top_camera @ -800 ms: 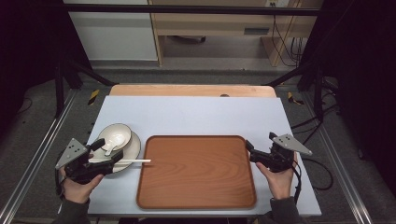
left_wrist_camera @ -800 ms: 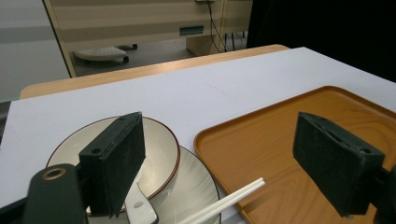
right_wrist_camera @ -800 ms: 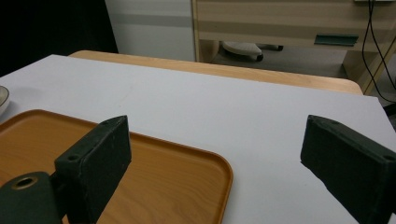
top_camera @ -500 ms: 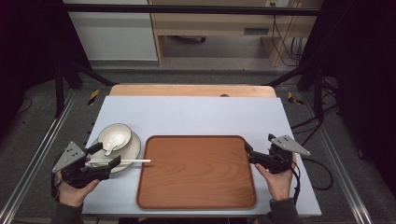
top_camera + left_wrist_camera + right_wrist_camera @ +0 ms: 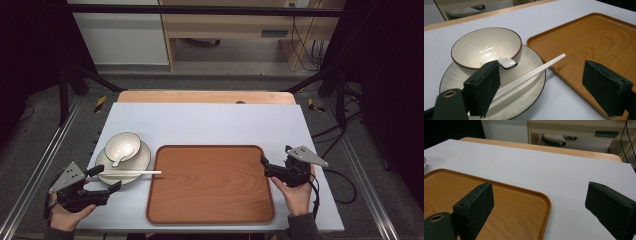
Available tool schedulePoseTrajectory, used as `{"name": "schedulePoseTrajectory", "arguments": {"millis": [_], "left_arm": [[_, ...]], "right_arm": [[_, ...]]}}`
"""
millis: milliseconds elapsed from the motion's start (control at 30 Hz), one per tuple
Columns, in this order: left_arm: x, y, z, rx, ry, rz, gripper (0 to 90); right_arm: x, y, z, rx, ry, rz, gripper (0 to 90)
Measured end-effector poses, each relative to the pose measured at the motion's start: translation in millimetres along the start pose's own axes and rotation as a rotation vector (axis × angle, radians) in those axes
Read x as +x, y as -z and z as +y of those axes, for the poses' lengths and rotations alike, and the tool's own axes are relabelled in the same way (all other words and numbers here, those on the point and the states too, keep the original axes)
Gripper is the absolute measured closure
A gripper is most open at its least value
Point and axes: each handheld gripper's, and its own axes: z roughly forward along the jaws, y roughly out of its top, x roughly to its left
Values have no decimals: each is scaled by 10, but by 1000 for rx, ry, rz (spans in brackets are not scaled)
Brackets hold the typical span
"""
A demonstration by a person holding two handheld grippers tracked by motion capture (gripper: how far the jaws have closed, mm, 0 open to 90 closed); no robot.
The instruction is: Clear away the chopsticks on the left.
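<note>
A cream bowl [image 5: 122, 145] with a white spoon [image 5: 507, 63] in it stands on a cream plate [image 5: 135, 161] at the table's left. White chopsticks [image 5: 131, 173] lie across the plate's near rim, their tips over the edge of the wooden tray [image 5: 210, 185]. My left gripper [image 5: 106, 178] is open just short of the plate. In the left gripper view, my left gripper [image 5: 544, 86] has the chopsticks [image 5: 534, 72] running between its jaws untouched. My right gripper [image 5: 265, 167] is open at the tray's right edge. In the right gripper view, nothing is between the fingers of my right gripper [image 5: 541, 207].
The tray [image 5: 499, 205] is bare and fills the middle of the white table top [image 5: 210, 122]. A wooden strip [image 5: 205, 96] runs along the far edge. Black frame legs and cables stand beyond the table on both sides.
My left gripper has drawn back from over the plate toward the near left corner. Chopsticks, bowl and plate have not moved. The right gripper has kept still.
</note>
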Motion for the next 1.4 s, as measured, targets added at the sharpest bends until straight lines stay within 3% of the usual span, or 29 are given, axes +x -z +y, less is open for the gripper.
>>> {"name": "schedulePoseTrajectory", "arguments": {"millis": [200,533,967,1400], "left_arm": [[47,-15,-53,62,-32,-10,162],[101,-204,-122,160,-58,34,227],[240,-352,-176,175,-53,60,347],[264,-446,-197,192,-63,62,466]], "right_arm": [[0,-9,-10,4,5,-2,84],[24,-27,-7,6,8,9,86],[42,-61,-19,20,10,14,86],[51,-76,-22,26,15,18,86]]}}
